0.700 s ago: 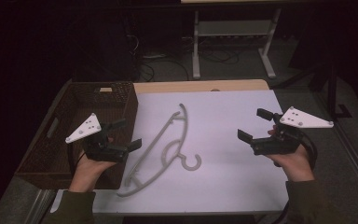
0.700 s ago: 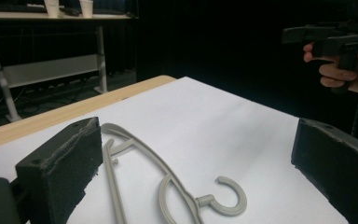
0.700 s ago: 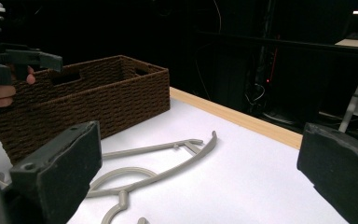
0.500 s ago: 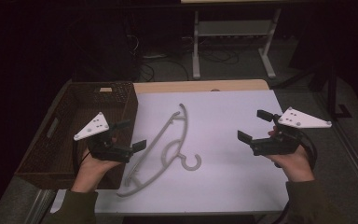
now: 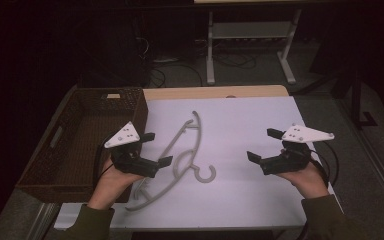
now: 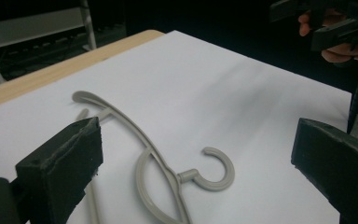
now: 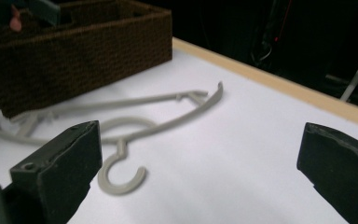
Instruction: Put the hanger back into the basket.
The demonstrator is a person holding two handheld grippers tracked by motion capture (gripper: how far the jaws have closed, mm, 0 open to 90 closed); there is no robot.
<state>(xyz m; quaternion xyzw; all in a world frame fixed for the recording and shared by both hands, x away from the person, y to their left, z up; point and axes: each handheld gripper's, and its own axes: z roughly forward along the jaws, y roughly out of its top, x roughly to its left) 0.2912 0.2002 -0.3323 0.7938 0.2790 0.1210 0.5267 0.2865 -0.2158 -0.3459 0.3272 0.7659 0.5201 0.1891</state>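
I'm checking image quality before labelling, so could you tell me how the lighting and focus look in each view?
High view: dim surroundings, white table evenly lit. Left gripper view: hanger sharp, near jaws soft. Right gripper view: basket dark and grainy.

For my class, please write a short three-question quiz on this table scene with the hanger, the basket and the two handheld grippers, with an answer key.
1. True or false: the grey hanger lies flat on the white table top.
2. Which gripper is nearer the wicker basket? A) left gripper B) right gripper
3. Fill in: the jaws of both grippers stand ____, with nothing between the pads.

Key:
1. True. In the left gripper view its hook rests on the surface.
2. A. It hovers beside the basket's near corner, over the hanger's left end.
3. Open. The hanger lies ahead of each pair of jaws, not gripped.
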